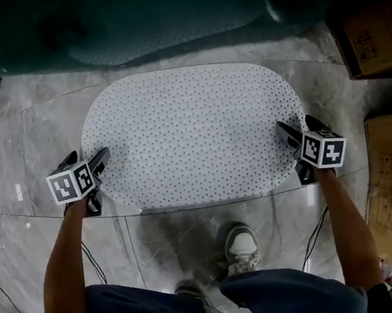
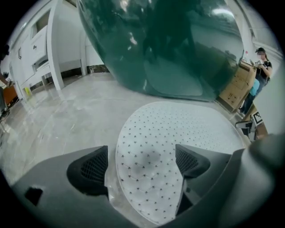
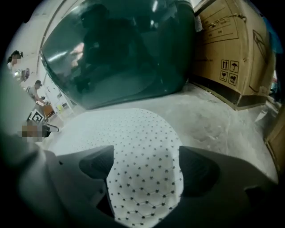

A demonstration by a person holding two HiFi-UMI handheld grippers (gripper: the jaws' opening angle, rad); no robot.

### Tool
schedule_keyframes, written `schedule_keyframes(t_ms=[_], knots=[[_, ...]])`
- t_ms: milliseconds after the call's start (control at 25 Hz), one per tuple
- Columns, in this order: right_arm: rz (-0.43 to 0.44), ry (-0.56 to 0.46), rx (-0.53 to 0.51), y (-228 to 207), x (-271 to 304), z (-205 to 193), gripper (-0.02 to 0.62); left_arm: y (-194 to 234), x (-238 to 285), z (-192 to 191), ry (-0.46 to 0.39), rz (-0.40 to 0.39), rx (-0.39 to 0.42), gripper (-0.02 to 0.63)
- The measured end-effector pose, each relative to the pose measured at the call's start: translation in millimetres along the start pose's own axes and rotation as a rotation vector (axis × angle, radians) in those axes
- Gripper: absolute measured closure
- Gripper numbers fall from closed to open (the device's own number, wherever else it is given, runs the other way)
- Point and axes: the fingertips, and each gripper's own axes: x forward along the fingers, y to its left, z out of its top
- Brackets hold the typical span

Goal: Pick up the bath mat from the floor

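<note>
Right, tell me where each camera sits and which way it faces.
Head view: on the person's head, steeply down at the bath mat on the floor; forearms, a shoe, left gripper, right gripper show.
Left gripper view: on the left gripper, along its open jaws, across one mat end toward the dark green tub.
Right gripper view: on the right gripper, along its open jaws, across the opposite end toward tub and cardboard box.
Shared: both gripper views catch mat and tub.
</note>
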Motion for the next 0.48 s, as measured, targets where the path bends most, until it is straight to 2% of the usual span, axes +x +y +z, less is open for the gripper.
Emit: schedule_keyframes(t_ms=[240, 480], knots=[[-0.028, 0.066, -0.004, -25, 12, -10, 0.106, 2, 11, -14, 0.037, 0.007, 0.001, 0.117], [-0.076, 0.101, -0.029, -40, 13, -20, 0.1, -6, 20, -21, 0.05, -0.005, 0.045, 0.112]])
